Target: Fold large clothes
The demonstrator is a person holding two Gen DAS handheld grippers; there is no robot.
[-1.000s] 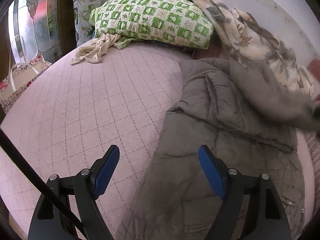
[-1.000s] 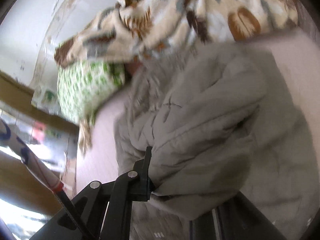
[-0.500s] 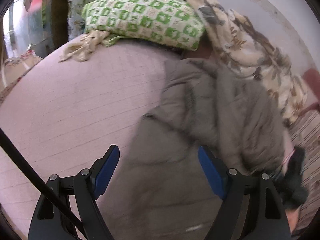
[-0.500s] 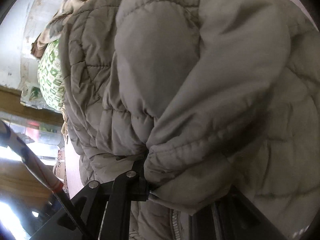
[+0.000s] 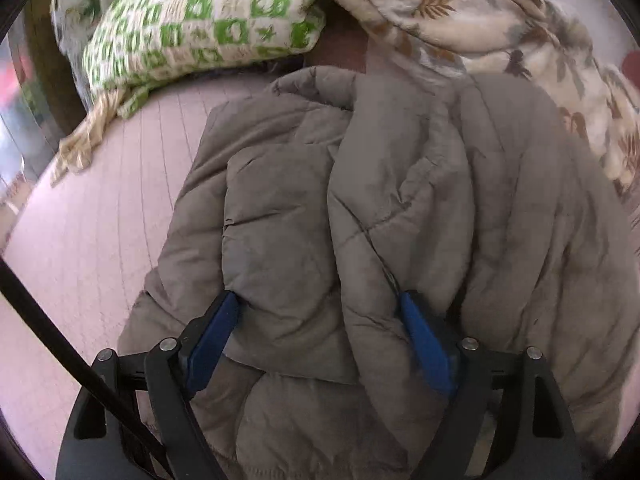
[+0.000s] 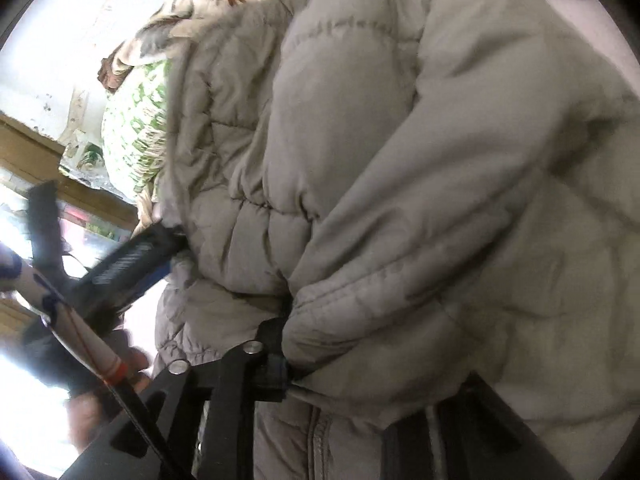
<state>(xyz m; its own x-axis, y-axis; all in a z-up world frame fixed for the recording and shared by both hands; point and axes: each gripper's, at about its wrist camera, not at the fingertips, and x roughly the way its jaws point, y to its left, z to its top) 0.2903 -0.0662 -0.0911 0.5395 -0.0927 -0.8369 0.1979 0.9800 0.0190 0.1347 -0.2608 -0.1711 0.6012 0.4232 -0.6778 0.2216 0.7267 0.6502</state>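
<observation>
Partly buried, the right hand-held gripper (image 6: 316, 364) pinches the padded jacket (image 5: 360, 220); left hand-held gripper (image 5: 320, 320) spread.

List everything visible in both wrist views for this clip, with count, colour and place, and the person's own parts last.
puffer jacket: one, grey-brown, quilted, lying partly folded on the bed, filling the middle of both views.
bed cover: one, pale pink, quilted, under the jacket.
pillow: one, green and white check, at the head of the bed.
blanket: one, cream with brown leaf print, bunched beyond the jacket, right of the pillow.
left hand-held gripper: one, black with blue pads, open, a jacket fold between its fingers.
right hand-held gripper: one, black, shut on a bunched jacket fold.
</observation>
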